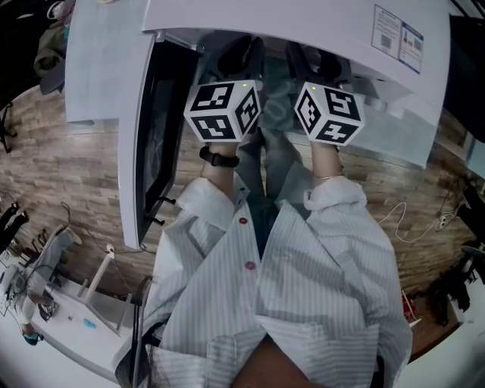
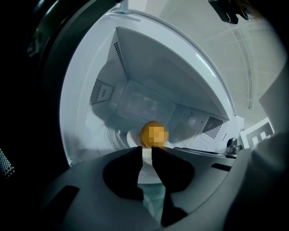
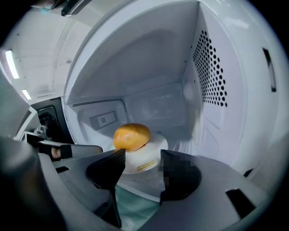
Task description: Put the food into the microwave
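Microwave [image 1: 303, 23] mouth: left tongs [image 2: 146, 150] narrow, right tongs [image 3: 143, 155] wide, both angled slightly down.

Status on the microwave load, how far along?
Done: the food sits on the white dish inside the microwave. In hand: nothing; the right gripper has its fingers wide apart and empty in front of the dish. Left: back the gripper out; the door is open, probably to be shut.
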Demonstrator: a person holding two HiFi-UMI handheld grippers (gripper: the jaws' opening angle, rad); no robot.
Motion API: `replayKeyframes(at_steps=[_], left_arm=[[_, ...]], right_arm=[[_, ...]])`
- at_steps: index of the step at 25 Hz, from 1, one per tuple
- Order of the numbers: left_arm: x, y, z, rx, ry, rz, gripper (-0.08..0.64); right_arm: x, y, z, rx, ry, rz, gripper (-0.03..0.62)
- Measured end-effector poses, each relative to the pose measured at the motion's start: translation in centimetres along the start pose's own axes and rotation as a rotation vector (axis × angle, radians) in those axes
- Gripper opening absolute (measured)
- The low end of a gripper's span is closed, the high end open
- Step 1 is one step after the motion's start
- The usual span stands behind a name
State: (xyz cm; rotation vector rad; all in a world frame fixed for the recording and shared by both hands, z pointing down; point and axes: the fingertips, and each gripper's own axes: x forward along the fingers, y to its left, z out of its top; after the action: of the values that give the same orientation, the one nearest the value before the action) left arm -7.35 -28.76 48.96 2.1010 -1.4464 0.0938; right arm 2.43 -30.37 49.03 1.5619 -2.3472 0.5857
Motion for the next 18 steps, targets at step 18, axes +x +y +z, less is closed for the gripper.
replayKeyframes(at_steps=[18], left_arm=[[-5.2,-5.9,3.8,-0.030,-0.063,-0.024,0.072]], right_arm=[[-7.1,2.9,4.5,0.050,-0.044,0.274,0.128]])
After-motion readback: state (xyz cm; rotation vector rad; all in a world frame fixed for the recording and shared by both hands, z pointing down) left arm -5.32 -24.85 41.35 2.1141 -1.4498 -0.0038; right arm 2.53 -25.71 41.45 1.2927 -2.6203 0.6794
